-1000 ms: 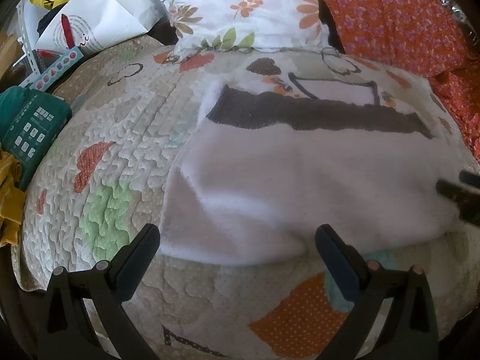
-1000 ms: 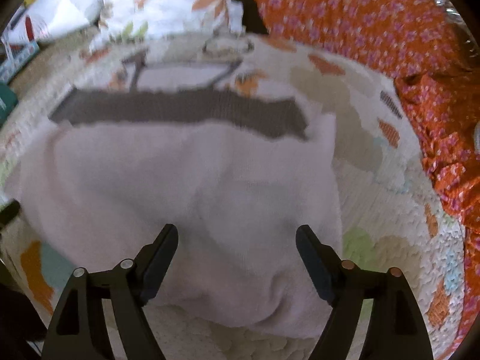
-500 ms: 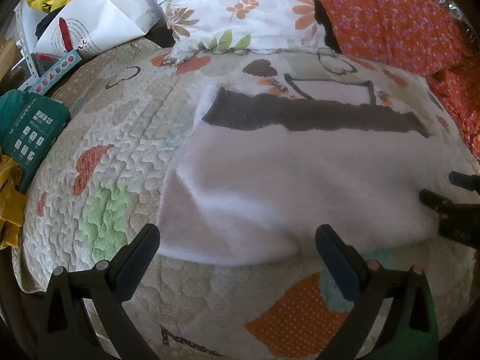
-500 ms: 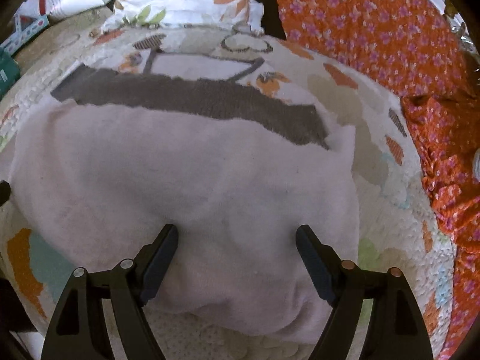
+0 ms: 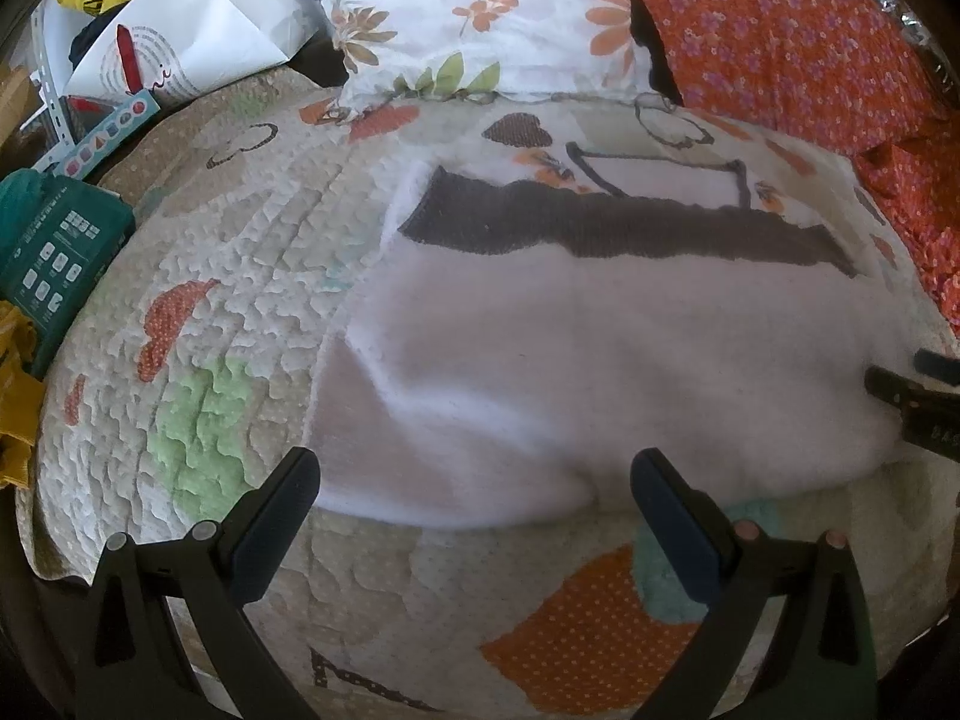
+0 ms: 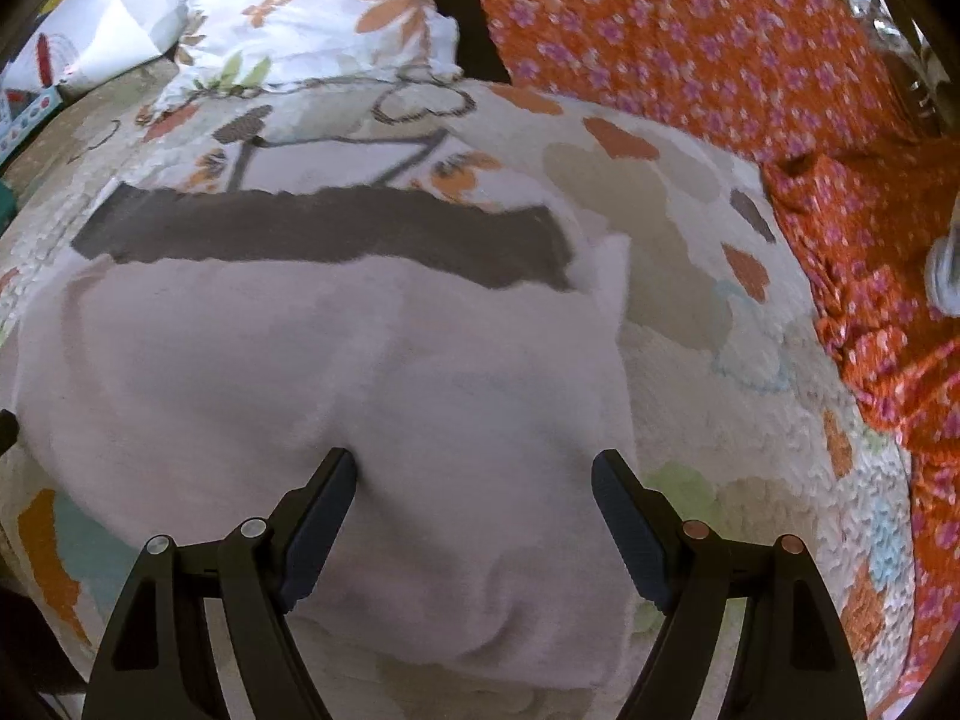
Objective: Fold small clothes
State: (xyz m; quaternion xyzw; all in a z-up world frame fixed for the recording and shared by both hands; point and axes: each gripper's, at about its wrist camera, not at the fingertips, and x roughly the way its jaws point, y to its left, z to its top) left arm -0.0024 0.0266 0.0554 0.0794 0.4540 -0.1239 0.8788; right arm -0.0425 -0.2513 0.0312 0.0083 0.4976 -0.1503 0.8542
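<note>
The white towel [image 5: 600,372] with its dark band [image 5: 630,228] lies spread on the quilt [image 5: 240,276] of a bed, band at 12 o'clock. Since a second ago the right gripper [image 6: 474,480] has come forward over the cloth, its released jaws now straddling a soft ridge near the towel's 6 o'clock hem. The left gripper [image 5: 474,480] has not moved, jaws wide apart with nothing between them, over the near-left edge. A floral pillow [image 5: 480,18] and orange fabric [image 5: 780,36] border the far side; a green box [image 5: 54,252] sits at 9 o'clock. Bare quilt surrounds the towel.
</note>
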